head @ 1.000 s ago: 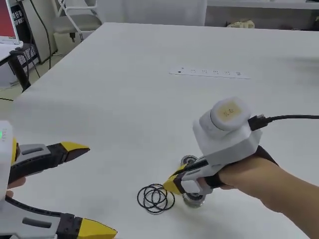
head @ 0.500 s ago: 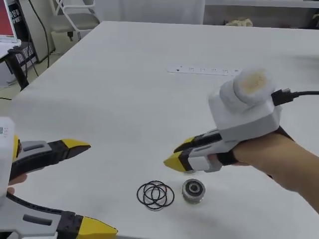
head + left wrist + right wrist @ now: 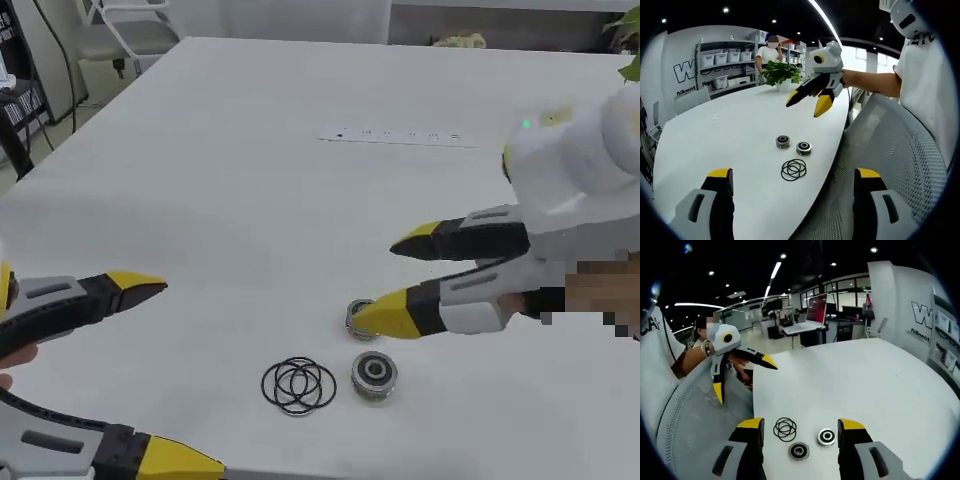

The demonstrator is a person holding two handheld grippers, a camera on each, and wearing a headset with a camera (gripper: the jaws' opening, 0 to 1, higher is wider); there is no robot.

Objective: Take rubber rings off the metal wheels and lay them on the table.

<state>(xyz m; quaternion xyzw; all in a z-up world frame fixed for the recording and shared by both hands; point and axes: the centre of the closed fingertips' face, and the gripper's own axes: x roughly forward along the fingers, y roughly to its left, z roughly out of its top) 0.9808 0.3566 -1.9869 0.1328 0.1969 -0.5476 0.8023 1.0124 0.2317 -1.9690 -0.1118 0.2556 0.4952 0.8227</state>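
Observation:
Several black rubber rings lie in a loose overlapping pile near the table's front edge. Right of them stands a metal wheel. A second wheel sits just behind it, partly covered by a yellow jaw tip. My right gripper hovers open above the wheels, holding nothing. My left gripper is open at the lower left, well apart from the rings. In the left gripper view the rings lie before both wheels. In the right gripper view the rings and wheels lie between the jaws.
A white power strip lies flat on the white table further back. A grey mesh chair stands at the near edge. A potted plant sits at the table's far end, with a person standing behind it.
My right gripper has lifted off the wheel beside the rings, swung up and to the right, and opened. The rings and wheels stay put. The left gripper has barely moved.

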